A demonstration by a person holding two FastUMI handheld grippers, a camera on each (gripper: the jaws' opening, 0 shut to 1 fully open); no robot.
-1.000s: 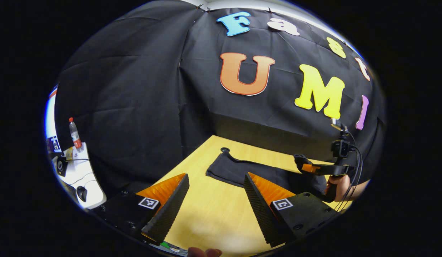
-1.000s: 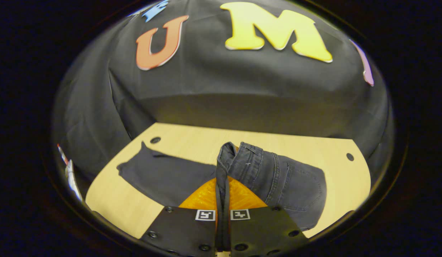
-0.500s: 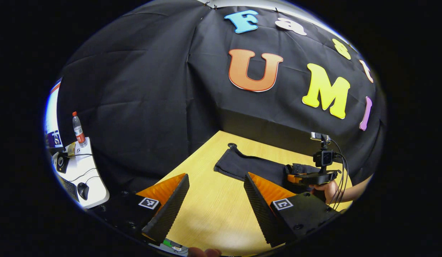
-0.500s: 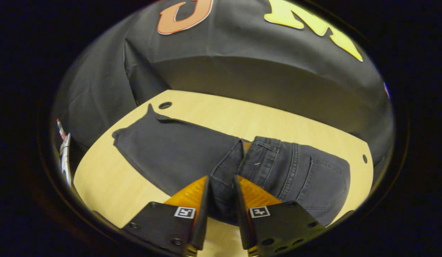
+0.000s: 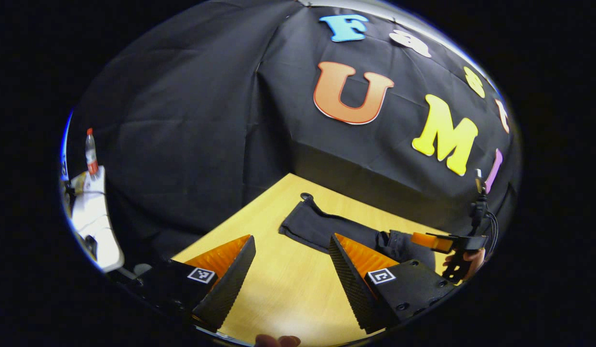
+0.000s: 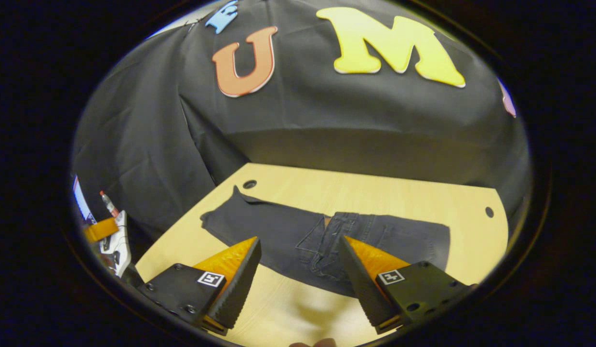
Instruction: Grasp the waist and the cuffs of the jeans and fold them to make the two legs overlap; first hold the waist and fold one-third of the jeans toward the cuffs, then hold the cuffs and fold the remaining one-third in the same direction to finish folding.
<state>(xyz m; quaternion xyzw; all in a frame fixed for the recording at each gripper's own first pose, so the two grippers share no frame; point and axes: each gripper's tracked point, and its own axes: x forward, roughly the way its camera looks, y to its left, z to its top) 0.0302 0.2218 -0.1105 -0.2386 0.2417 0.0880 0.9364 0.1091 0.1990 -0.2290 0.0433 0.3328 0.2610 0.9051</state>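
Now the right gripper [image 6: 298, 282] hangs wide open and empty above the jeans [image 6: 326, 241], left gripper [image 5: 290, 277] likewise

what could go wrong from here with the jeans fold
1. The folded-over waist lies rumpled and slightly askew on the jeans; the last fold could come out lumpy or uneven unless it is smoothed first.
2. Both the left gripper and the right gripper are open and off the cloth, and the cuffs lie at the far end near the table hole, so a thin grab may catch one layer only.
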